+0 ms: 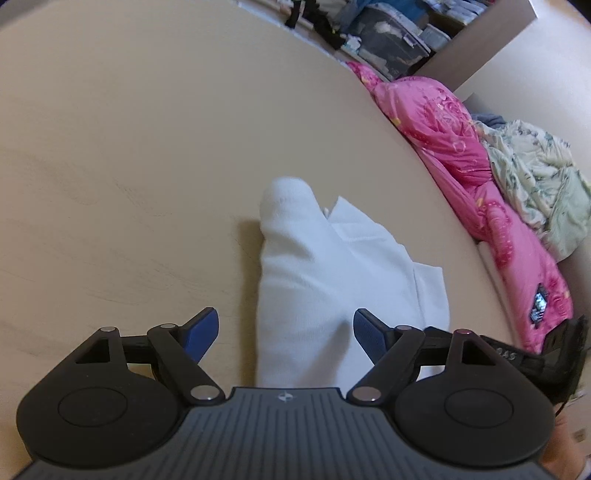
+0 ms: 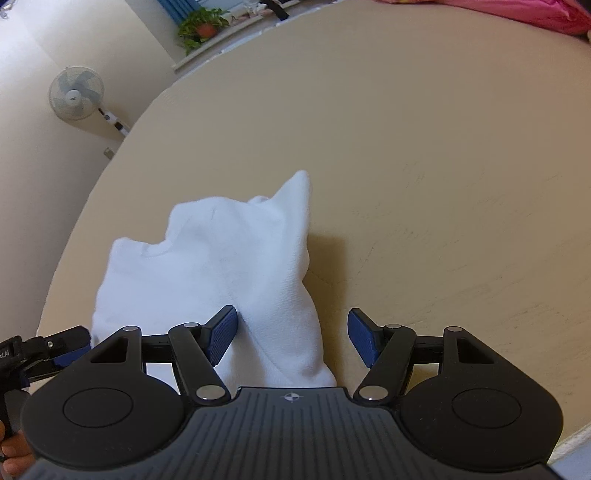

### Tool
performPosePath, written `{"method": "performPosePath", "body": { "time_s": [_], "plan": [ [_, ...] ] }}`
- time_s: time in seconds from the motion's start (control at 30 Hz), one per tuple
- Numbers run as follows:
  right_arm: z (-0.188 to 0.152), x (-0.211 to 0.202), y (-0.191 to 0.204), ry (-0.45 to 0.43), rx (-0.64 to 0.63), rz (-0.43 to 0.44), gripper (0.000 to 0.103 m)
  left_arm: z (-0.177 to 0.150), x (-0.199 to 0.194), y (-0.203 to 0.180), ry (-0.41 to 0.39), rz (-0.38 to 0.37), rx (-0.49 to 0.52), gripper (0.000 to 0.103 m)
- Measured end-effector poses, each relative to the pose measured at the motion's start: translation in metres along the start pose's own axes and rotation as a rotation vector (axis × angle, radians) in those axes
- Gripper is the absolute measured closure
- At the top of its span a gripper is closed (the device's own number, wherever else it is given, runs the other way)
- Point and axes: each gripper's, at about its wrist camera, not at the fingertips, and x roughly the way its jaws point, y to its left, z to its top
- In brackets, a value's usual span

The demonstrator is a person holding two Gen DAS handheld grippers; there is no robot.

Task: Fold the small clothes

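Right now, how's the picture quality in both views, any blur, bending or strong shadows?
Left wrist view: the bed's edge bows from the fisheye, and the white garment is slightly smeared, with a soft shadow on its left. Right wrist view: sharper; the garment throws a shadow to its right, the wall fan and plant curve toward the rim. No harsh glare.

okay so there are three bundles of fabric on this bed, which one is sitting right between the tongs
The white garment. It lies on the tan surface directly between the open left tongs, while the pink quilt and pale green floral bedding are heaped along the far edge.
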Motion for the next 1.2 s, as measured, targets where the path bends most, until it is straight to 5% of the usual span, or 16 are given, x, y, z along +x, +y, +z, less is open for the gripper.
{"method": "performPosePath", "body": {
  "time_s": [0.13,0.27,0.33,0.37,0.47,0.6,0.83,0.9,1.0,1.1,1.2],
  "plan": [
    [-0.006,0.004,-0.004,0.021,0.037,-0.001,0.032,-0.004,0.029,-0.002,0.070,-0.057,-0.018,0.019],
    [-0.010,0.008,-0.003,0.011,0.025,0.005,0.032,-0.007,0.048,-0.009,0.040,-0.048,0.025,0.020],
    [-0.010,0.007,-0.003,-0.002,0.032,0.024,0.046,-0.005,0.052,-0.010,0.030,-0.048,0.012,0.028],
    [-0.010,0.008,-0.003,-0.003,0.039,0.058,0.063,-0.004,0.053,-0.010,0.032,-0.046,0.003,0.035],
    [-0.010,0.007,0.004,-0.038,0.033,0.084,0.081,0.002,0.051,-0.011,0.030,-0.052,-0.006,0.064],
    [-0.010,0.002,0.019,-0.118,-0.003,0.112,0.086,0.013,0.030,-0.028,-0.030,-0.053,0.065,0.070],
    [0.007,-0.016,0.043,-0.291,-0.035,0.313,0.085,0.046,-0.022,-0.034,-0.210,-0.064,0.183,0.064],
    [0.010,-0.012,0.050,-0.278,-0.053,0.323,0.079,0.049,-0.029,-0.025,-0.235,0.003,0.198,0.047],
    [0.012,0.010,0.056,-0.202,-0.097,0.182,0.061,0.051,-0.035,-0.015,-0.292,0.185,0.203,0.044],
    [0.011,0.018,0.050,-0.196,-0.128,-0.013,0.058,0.051,-0.038,-0.013,-0.255,0.156,0.182,0.046],
    [0.012,0.007,0.048,-0.243,-0.074,0.079,0.058,0.042,-0.028,-0.025,-0.160,0.158,0.271,0.049]
  ]
}}
